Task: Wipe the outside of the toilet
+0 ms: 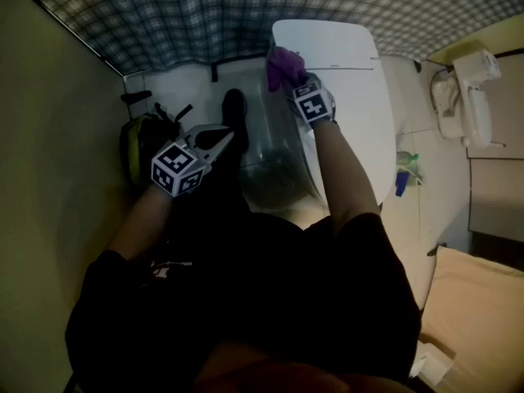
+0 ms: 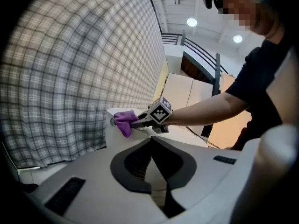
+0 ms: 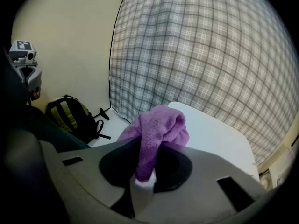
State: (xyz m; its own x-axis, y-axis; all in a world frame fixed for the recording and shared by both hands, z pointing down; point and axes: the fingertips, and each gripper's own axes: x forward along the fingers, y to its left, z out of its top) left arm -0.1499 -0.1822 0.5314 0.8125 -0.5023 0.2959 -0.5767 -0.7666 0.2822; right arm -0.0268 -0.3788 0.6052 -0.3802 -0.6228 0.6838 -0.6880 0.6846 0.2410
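Observation:
The white toilet (image 1: 352, 97) runs down the right of the head view, its tank (image 1: 327, 43) against the plaid wall. My right gripper (image 1: 299, 84) is shut on a purple cloth (image 1: 284, 65) and holds it against the tank's near left corner. In the right gripper view the cloth (image 3: 156, 129) hangs bunched out of the right gripper (image 3: 149, 148), above the tank lid (image 3: 210, 139). The left gripper view shows the cloth (image 2: 123, 122) touching the tank (image 2: 112, 136). My left gripper (image 1: 214, 140) hangs apart at the left, over the floor, shut and holding nothing; its jaw tips (image 2: 152, 141) meet.
A black and green backpack (image 1: 143, 146) leans in the left corner by the beige wall (image 1: 49, 137). A plaid wall (image 1: 205, 15) runs behind the toilet. A green and blue spray bottle (image 1: 403, 174) stands right of the toilet, below a white wall unit (image 1: 471, 97).

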